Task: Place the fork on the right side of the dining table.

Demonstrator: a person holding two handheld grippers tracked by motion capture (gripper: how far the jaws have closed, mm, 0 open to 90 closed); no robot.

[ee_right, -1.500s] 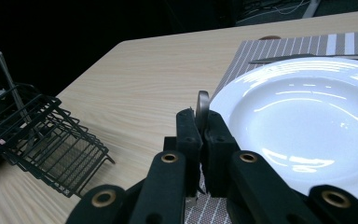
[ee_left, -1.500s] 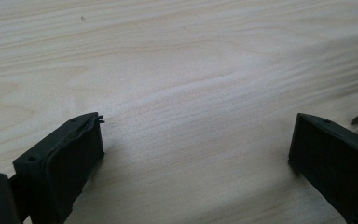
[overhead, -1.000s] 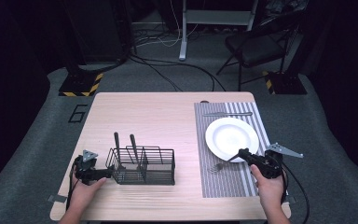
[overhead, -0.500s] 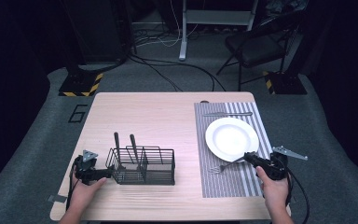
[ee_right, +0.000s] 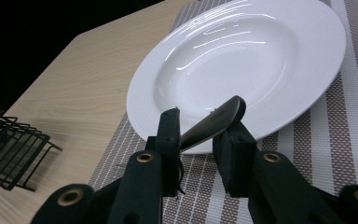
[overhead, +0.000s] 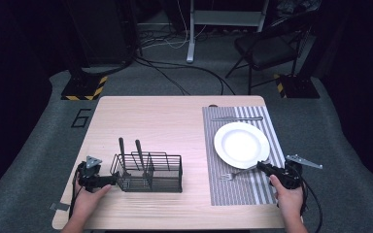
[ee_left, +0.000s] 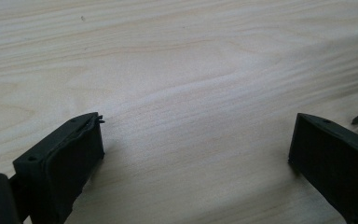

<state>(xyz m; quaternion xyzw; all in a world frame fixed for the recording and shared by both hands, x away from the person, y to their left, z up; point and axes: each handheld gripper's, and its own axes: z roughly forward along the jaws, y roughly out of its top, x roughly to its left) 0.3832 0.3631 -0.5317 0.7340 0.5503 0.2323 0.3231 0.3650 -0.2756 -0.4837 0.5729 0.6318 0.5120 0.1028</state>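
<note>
The fork's [overhead: 237, 173] tines were hard to make out from the high view. Its handle [ee_right: 213, 122] lay between the right gripper's [ee_right: 200, 126] jaws, which had just been opening — handle tip resting on the plate [overhead: 241, 144] rim. The left gripper [ee_left: 193, 135] stood wide over the bare wooden table [overhead: 175, 121], beside the wire caddy [overhead: 148, 173]. Dark room, cables on the floor.

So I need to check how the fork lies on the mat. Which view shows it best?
The high view: the whole fork lies on the striped placemat beside the plate, handle toward the right gripper. The right gripper view has just its handle end between the fingers.
</note>
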